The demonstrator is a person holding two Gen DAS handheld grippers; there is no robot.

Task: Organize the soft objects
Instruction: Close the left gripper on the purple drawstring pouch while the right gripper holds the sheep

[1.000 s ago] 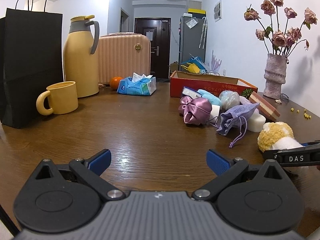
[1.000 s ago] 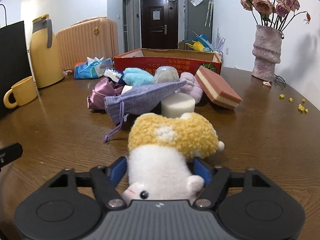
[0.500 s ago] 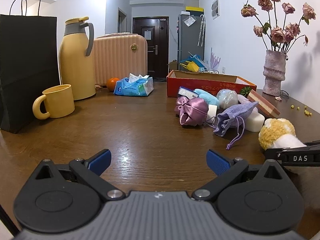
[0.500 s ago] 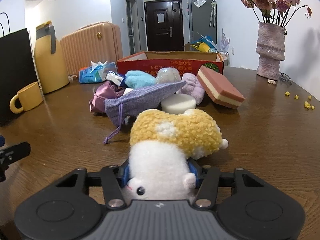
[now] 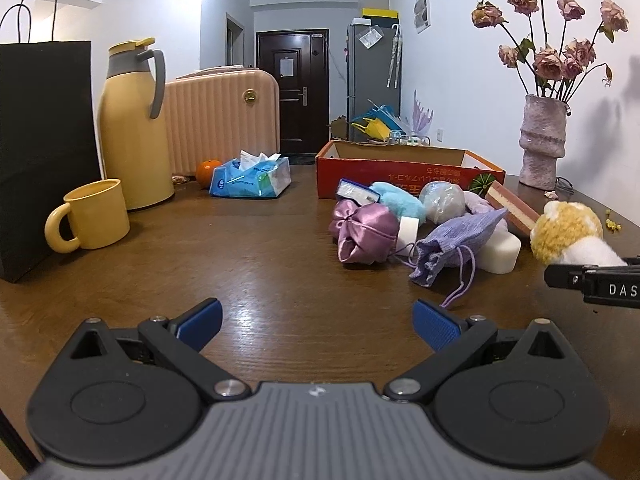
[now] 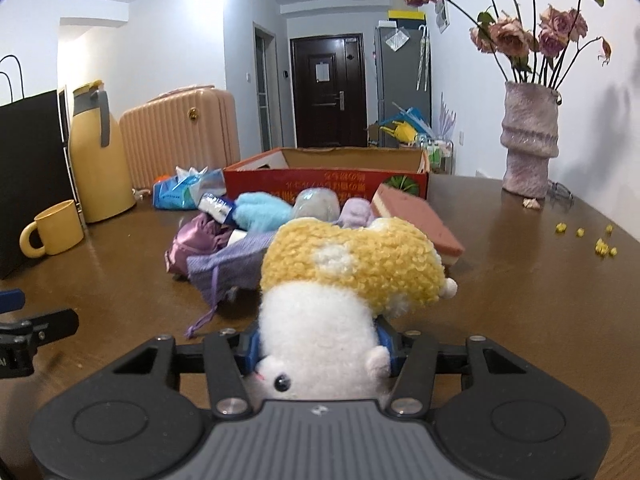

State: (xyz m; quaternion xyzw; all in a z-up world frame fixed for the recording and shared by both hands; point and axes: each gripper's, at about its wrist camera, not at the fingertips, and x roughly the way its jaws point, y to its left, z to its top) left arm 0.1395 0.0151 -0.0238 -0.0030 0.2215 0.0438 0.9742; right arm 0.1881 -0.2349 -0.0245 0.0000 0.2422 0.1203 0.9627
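Observation:
My right gripper (image 6: 318, 350) is shut on a yellow and white plush hamster (image 6: 344, 280) and holds it above the table; the hamster also shows at the right in the left wrist view (image 5: 568, 236). A pile of soft things lies in front of a red cardboard box (image 5: 404, 170): a pink satin pouch (image 5: 362, 234), a lilac drawstring bag (image 5: 456, 240), a blue fluffy piece (image 5: 400, 204), a white sponge (image 5: 500, 250) and a pink layered sponge (image 5: 516, 208). My left gripper (image 5: 318, 326) is open and empty over bare table.
A yellow mug (image 5: 94, 220), yellow thermos jug (image 5: 134, 128) and black paper bag (image 5: 40, 148) stand at the left. A tissue pack (image 5: 252, 178) and an orange (image 5: 207, 171) lie at the back. A vase of dried roses (image 5: 542, 144) stands at the right.
My right gripper closed on the plush hamster and lifted it off the table. The left gripper stayed open and rose slightly.

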